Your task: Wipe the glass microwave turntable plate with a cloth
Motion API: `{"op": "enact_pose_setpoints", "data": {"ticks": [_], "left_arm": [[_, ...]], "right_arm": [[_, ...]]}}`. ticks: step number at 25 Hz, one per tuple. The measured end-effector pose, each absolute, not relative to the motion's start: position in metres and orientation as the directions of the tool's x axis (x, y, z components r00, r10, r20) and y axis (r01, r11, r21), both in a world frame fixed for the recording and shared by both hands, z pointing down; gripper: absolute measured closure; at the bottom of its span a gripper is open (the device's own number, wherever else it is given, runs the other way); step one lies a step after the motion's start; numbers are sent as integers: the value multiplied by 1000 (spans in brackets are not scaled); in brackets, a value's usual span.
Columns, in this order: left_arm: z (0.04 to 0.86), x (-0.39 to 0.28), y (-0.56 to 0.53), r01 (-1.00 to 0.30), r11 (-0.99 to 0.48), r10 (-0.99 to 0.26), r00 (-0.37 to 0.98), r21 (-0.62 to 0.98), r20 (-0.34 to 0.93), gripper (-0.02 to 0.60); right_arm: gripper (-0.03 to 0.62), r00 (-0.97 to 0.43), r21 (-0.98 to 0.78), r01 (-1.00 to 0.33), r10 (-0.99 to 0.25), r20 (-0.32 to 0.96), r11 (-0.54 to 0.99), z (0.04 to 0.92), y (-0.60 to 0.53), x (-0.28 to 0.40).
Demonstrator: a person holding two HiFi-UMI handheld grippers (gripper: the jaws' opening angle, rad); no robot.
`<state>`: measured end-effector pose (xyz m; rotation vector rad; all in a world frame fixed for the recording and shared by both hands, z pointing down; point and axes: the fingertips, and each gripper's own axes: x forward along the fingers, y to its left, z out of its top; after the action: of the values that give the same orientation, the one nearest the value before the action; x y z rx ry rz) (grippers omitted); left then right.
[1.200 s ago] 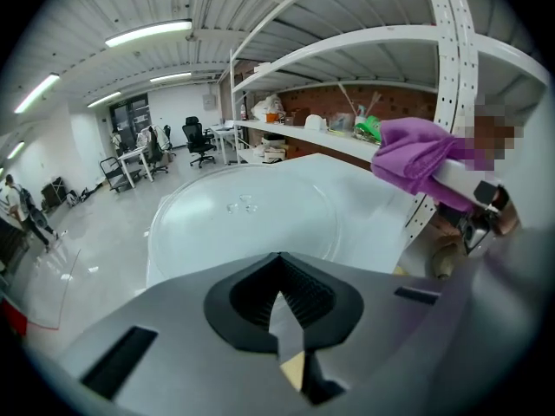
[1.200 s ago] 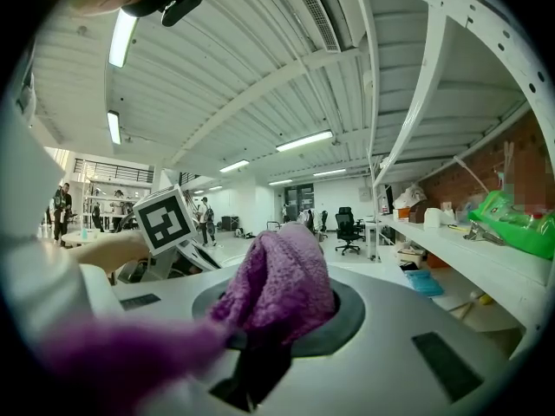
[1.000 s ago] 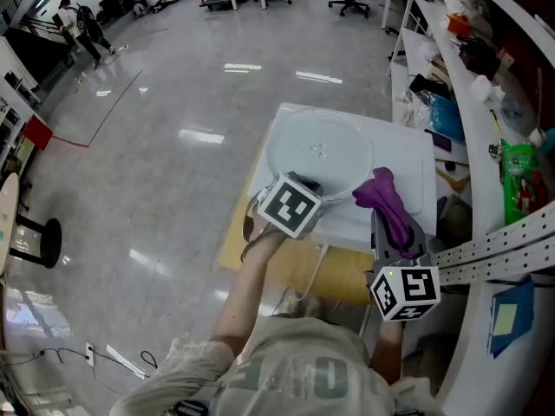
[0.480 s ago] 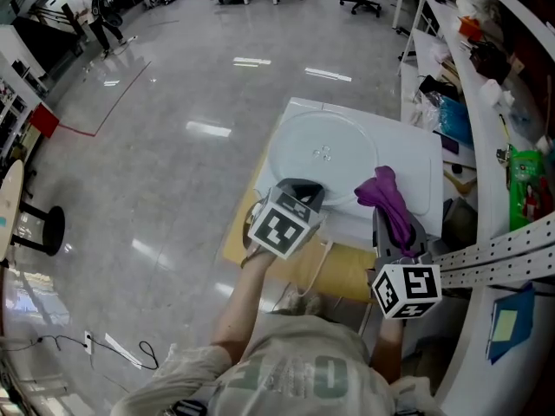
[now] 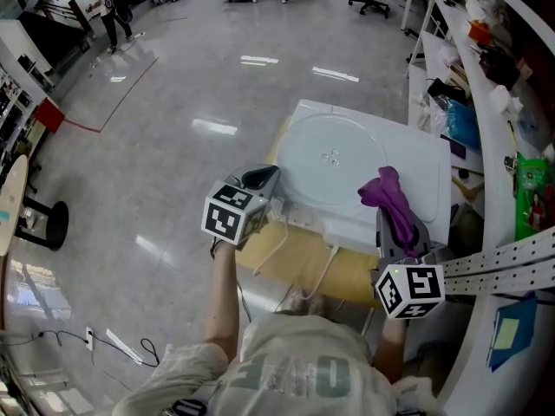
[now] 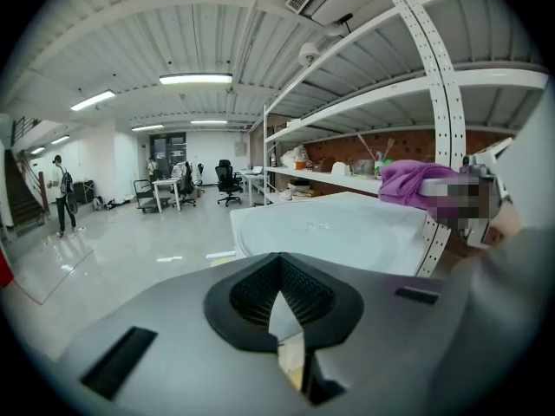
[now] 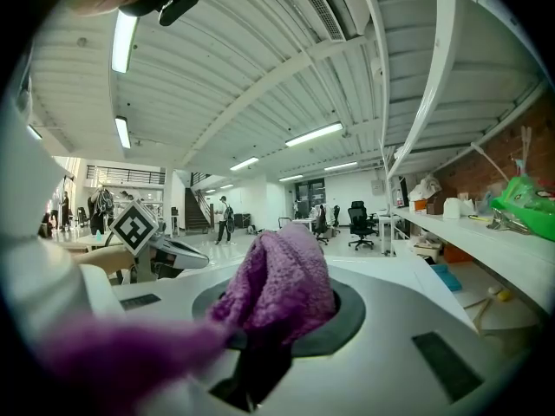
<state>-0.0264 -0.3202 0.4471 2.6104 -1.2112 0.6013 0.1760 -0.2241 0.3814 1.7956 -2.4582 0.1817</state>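
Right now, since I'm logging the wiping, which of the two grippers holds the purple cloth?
The right gripper: its jaws are shut on the purple fuzzy cloth. The left gripper has nothing between its jaws.

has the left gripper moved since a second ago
Yes. The left gripper has drawn back leftward, off the near rim of the glass turntable plate, and now sits clear of it.

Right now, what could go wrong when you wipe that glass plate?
The glass plate lies unheld atop the microwave, and the left gripper is off to the side, not steadying it; a hard wipe might slide it. The purple cloth bunches loosely from the right gripper and could slip out.
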Motion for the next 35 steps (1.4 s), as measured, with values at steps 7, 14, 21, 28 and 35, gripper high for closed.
{"op": "enact_pose_setpoints", "data": {"ticks": [7,14,21,28,35], "left_arm": [[452,-19,-323,-727,-685,-637,628,46,447,580],[453,-15,-322,-712,-701,-617,629,32,474,580],[455,-12,-328,-705,-709,-616,631,15,471,580],[456,-8,-342,-681,-732,-599,655,16,460,580],[461,-1,-337,-662,-749,-604,669,-22,433,580]], "right_arm": [[543,-312,-33,-950,-938,153,310,383,-232,165],[543,-319,-25,-947,-933,169,319,386,-235,154],[543,-324,-15,-945,-928,185,327,390,-233,147],[543,-318,-3,-946,-926,201,324,394,-230,143],[543,-334,31,-937,-921,203,347,390,-237,138]]}}
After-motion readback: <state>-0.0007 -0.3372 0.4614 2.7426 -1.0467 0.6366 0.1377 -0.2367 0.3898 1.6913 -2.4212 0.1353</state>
